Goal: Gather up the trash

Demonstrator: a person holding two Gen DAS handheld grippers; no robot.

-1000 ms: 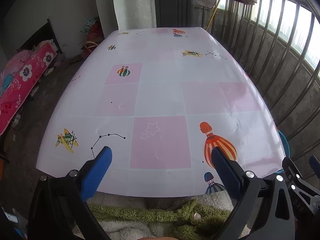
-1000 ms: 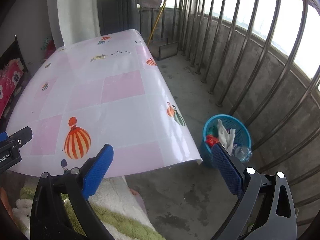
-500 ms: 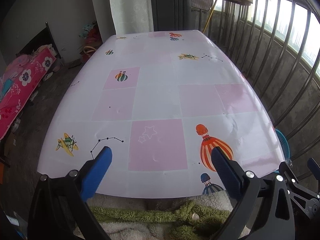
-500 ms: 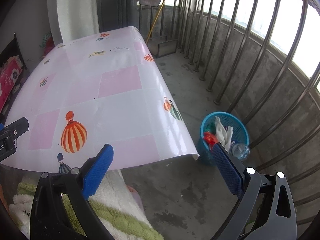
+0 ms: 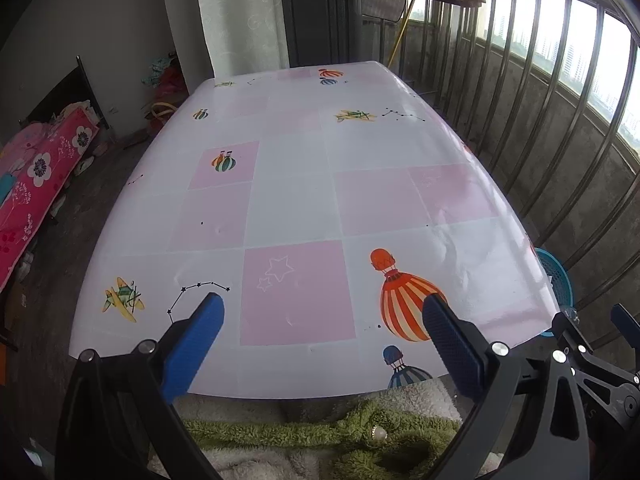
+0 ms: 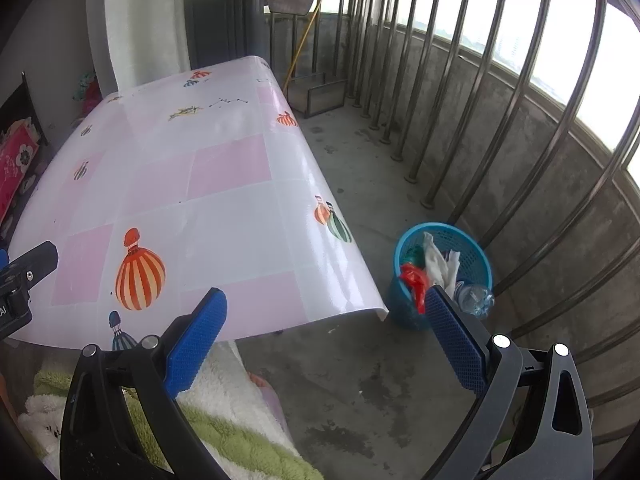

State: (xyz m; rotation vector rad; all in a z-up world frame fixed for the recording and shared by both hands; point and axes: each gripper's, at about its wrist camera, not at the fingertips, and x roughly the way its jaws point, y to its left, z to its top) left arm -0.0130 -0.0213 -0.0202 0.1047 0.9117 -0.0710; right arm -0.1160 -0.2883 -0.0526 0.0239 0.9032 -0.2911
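A blue mesh trash basket (image 6: 474, 242) stands on the concrete floor right of the table, holding white crumpled paper (image 6: 438, 262), a red wrapper (image 6: 414, 280) and a clear plastic bottle (image 6: 476, 298). Its rim peeks past the table's right edge as the blue basket (image 5: 558, 276) in the left wrist view. My left gripper (image 5: 322, 322) is open over the table's near edge with nothing between its fingers. My right gripper (image 6: 326, 312) is open too, over the floor between table corner and basket. The right gripper (image 5: 592, 344) also shows at the left view's lower right.
The table (image 5: 292, 200) wears a glossy white-and-pink cloth printed with balloons and planes. A metal railing (image 6: 500, 92) and concrete wall run along the right. A green-and-white fleece garment (image 5: 340, 436) on a person lies below the grippers. Pink floral bedding (image 5: 36, 176) is left.
Both views have pulled back and risen slightly, so the table and basket sit a little farther away. Both grippers have stayed open and empty.
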